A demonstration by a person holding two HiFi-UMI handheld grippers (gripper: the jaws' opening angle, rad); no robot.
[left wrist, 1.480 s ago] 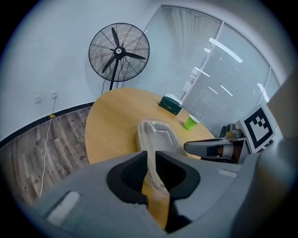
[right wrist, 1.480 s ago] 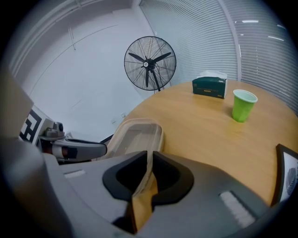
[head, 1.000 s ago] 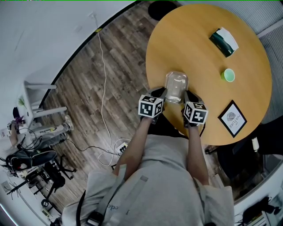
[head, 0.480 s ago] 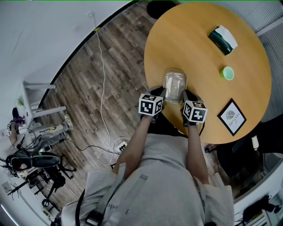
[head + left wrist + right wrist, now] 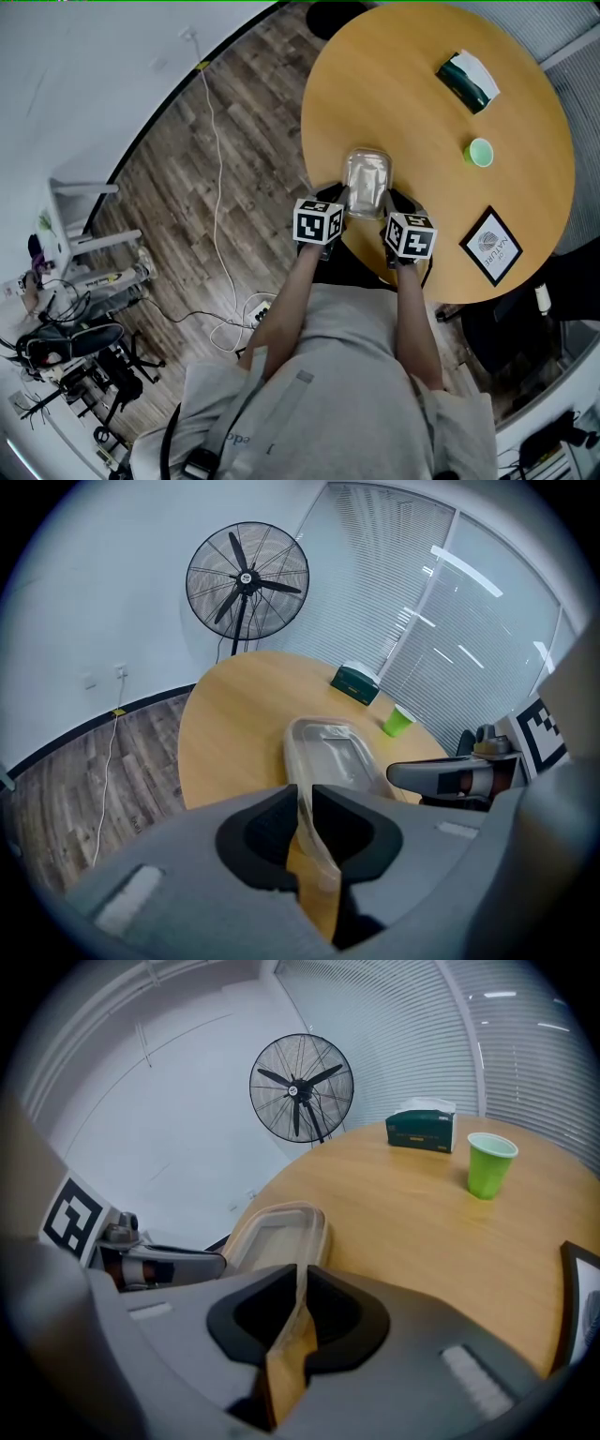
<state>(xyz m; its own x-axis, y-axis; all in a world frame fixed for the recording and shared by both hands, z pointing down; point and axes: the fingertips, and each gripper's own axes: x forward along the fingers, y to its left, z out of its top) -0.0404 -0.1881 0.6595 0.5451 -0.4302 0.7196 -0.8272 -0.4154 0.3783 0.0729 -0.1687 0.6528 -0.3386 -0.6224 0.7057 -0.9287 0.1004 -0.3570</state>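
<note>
A clear plastic container (image 5: 366,181) is held low over the near edge of the round wooden table (image 5: 412,112), between both grippers. My left gripper (image 5: 302,803) is shut on the container's (image 5: 328,752) left rim. My right gripper (image 5: 300,1283) is shut on the right rim of the same container (image 5: 272,1237). In the head view the left gripper (image 5: 335,208) and right gripper (image 5: 392,214) flank it, marker cubes up. From the left gripper view the right gripper's arm (image 5: 450,778) shows across the container.
On the table stand a green cup (image 5: 480,152), a dark green tissue box (image 5: 467,82) and a black framed card (image 5: 491,246). A black pedestal fan (image 5: 247,581) stands beyond the table. White cable (image 5: 217,141) trails over the wood floor. Blinds cover the windows.
The container, held by both grippers, has shifted slightly forward and leftward over the table; the grip on it stays the same.
</note>
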